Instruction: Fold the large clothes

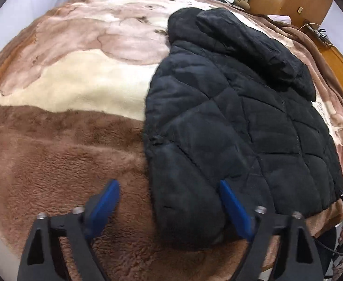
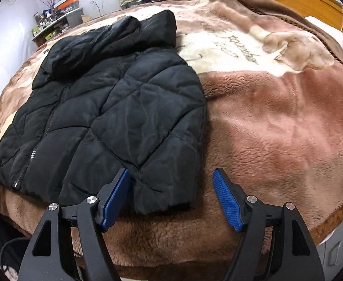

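Jacket [image 1: 237,121] of black quilted nylon lies front-up on the bed, on a plush brown, pink and cream blanket [image 1: 61,145], with its hood [image 1: 248,44] at the far end, the zipper [image 2: 32,157] closed down the middle and the hem along the near edge. Both sleeves appear laid in over the body, giving a compact, puffy rectangle with diamond stitching. The left gripper [image 1: 169,188] hovers spread wide over the near left corner, the cuff lying between its blue fingers; the right gripper [image 2: 171,178] is equally spread above the near right corner, gripping nothing. The likely step is taking both hem corners to fold toward the hood. Padding is thick and slippery, so each gripper should bite deep past the seam, catch all layers, and lift evenly to keep the fold square.
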Demonstrator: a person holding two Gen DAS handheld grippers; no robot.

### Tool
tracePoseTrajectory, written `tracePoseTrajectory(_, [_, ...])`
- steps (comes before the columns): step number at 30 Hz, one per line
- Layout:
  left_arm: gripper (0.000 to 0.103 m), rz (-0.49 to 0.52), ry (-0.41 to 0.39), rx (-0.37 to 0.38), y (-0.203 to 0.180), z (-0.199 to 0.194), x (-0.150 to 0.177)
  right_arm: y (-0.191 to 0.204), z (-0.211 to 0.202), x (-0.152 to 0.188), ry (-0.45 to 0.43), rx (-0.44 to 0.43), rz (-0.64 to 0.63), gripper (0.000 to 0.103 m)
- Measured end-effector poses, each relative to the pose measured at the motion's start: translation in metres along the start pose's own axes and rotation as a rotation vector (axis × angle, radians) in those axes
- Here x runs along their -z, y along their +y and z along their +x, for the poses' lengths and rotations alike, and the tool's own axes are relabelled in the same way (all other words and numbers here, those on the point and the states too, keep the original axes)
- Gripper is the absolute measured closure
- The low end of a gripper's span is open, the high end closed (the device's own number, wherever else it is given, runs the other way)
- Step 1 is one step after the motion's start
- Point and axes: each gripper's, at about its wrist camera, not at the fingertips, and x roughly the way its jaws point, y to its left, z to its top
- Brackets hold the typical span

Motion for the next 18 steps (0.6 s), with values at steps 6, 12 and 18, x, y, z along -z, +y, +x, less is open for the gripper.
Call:
tracePoseTrajectory(6, [0.049,0.020,0.009,0.013,-0.012,0.002,0.001,0.001,0.002,0.001,0.012,-0.019,0.044,0.041])
tracePoseTrajectory(12, [0.070,0.058,-0.027,-0.019,-0.022,-0.011,0.003,0.011,-0.007,0.006,-0.004,-0.034,-0.008,0.069])
tracePoseTrajectory(18, [0.076,0.062,-0.078,0.013,-0.025,-0.036,0.004,0.009,-0.027,0.003,-0.065,-0.074,0.002,0.084])
